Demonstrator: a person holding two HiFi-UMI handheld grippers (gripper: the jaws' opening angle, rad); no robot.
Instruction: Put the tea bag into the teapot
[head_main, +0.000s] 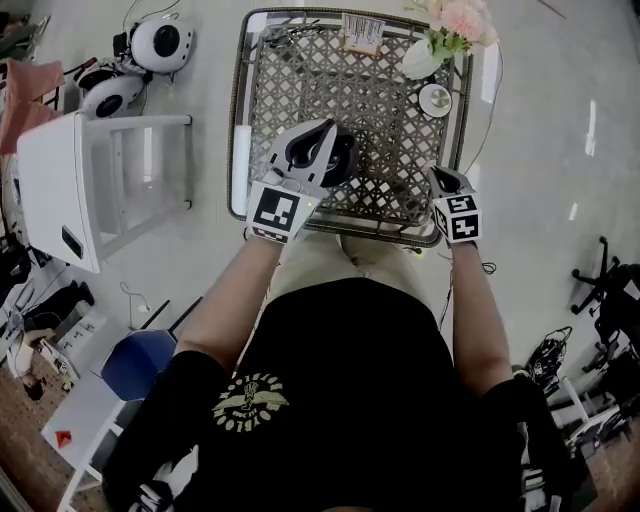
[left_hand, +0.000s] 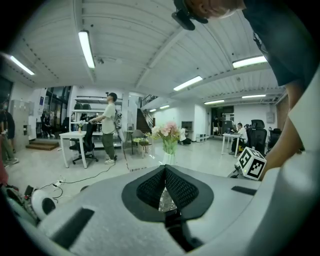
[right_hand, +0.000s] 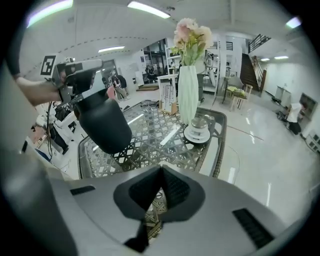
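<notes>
The left hand-held gripper (head_main: 318, 140) is clamped on the black teapot (right_hand: 102, 122), holding it over the desk (head_main: 380, 100), likely ready for filling. The right hand-held gripper (right_hand: 161, 171) is closed near the desk's edge; no tea bag is visible anywhere.

The left hand-held gripper (left_hand: 164, 170) and right hand-held gripper (right_hand: 161, 170) reach forward, jaws closed, the right tilted down.

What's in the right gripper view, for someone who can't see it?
The right gripper, jaws shut, points down at a glass-topped lattice table. At left, the left gripper holds a black teapot in the air; behind stand a white vase of pink flowers and a glass cup.
</notes>
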